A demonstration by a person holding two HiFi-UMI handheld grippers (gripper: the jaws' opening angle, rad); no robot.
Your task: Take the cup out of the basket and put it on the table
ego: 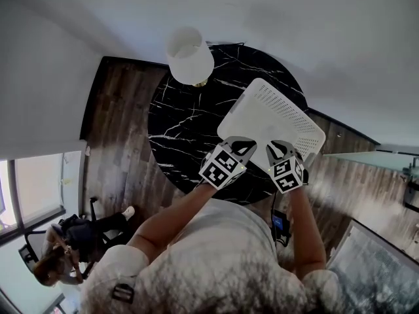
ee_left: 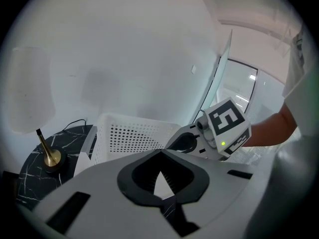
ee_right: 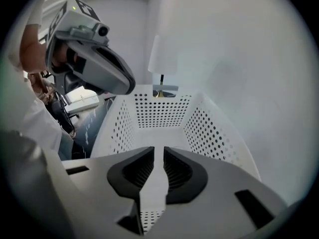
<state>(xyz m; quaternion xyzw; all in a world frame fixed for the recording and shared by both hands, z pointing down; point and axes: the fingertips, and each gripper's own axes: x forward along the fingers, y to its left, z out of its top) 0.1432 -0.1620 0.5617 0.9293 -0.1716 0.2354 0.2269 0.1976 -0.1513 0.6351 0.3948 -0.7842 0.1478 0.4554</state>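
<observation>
A white perforated basket point(ego: 288, 113) stands on the right part of a round black marble table point(ego: 183, 129). No cup shows in any view. In the right gripper view the basket point(ee_right: 159, 111) looks empty inside, though my jaws hide its near floor. My right gripper point(ee_right: 158, 151) hovers over the basket's near end, jaws a narrow slit apart with nothing between them. My left gripper point(ee_left: 160, 153) is beside it at the basket's near left corner, tips together and empty. In the head view the left gripper point(ego: 243, 140) and right gripper point(ego: 281, 146) sit side by side.
A white-shaded lamp point(ego: 190, 56) with a brass base point(ee_left: 50, 158) stands at the table's far left edge, its cord trailing back. Dark wood floor surrounds the table. A person point(ego: 72, 241) sits low at the left. White walls stand close behind the table.
</observation>
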